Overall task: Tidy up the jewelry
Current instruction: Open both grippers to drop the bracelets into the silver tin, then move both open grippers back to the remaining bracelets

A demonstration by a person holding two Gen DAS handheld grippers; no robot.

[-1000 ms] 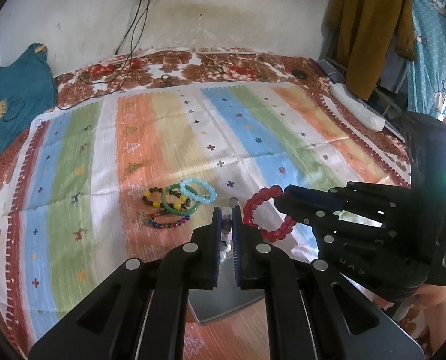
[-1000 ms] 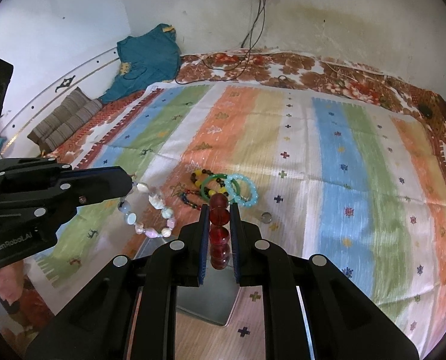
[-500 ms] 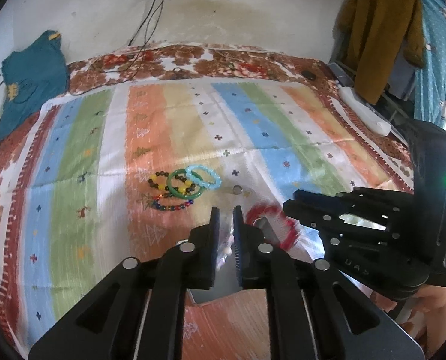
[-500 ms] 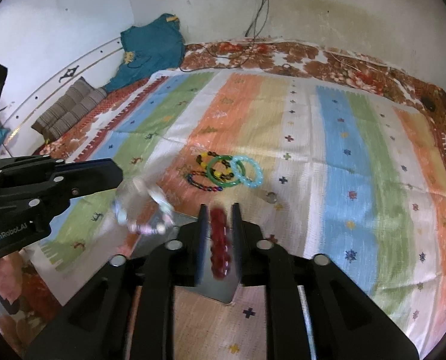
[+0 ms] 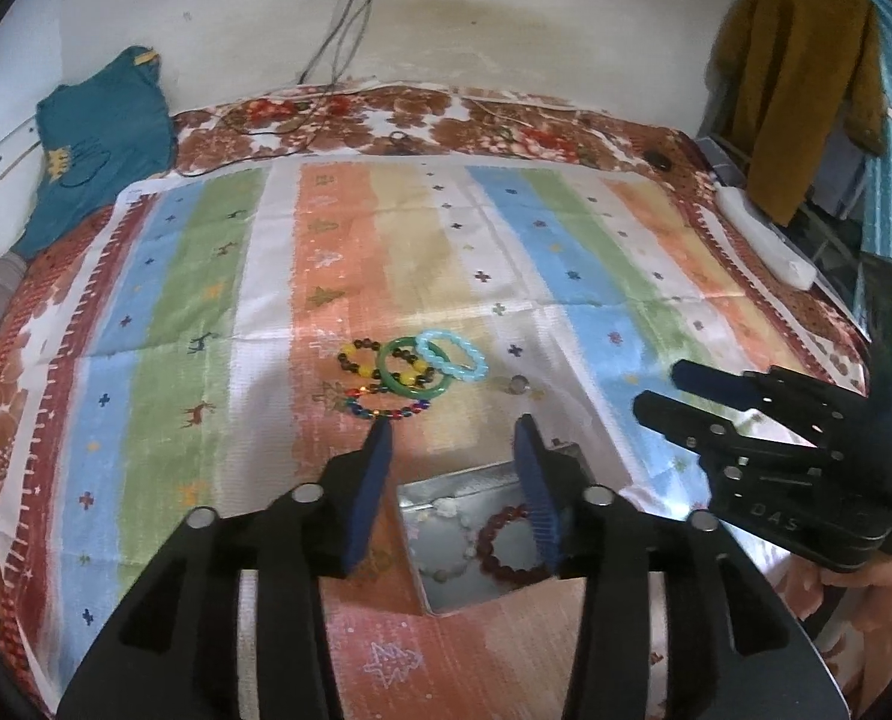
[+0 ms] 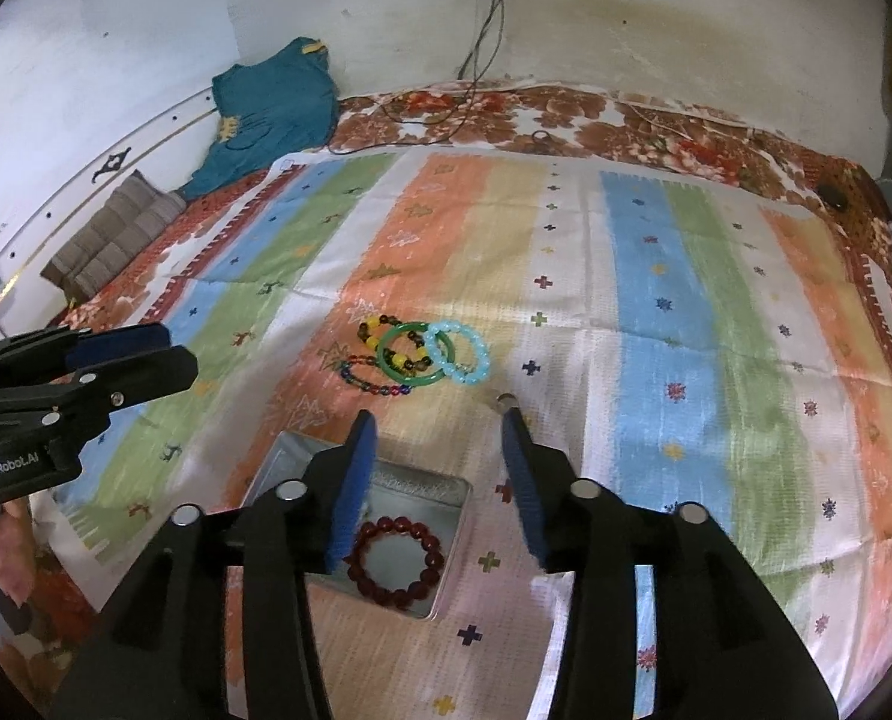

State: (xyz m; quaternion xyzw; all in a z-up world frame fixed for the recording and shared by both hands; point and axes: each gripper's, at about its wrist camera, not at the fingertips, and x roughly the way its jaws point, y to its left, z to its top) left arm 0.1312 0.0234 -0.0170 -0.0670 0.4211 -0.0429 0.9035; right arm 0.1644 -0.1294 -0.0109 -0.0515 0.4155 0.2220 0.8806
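Hovering over tin | both jaws spread, empty | red bracelet inside tin

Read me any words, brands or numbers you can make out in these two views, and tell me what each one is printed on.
"GenRobot.AI": white print on the body of the left gripper, seen in the right wrist view.
"DAS": faint embossed letters on the body of the right gripper, seen in the left wrist view; possibly only part of a longer marking.
Yellow print on the teal garment: too blurred to read.
No other legible text.
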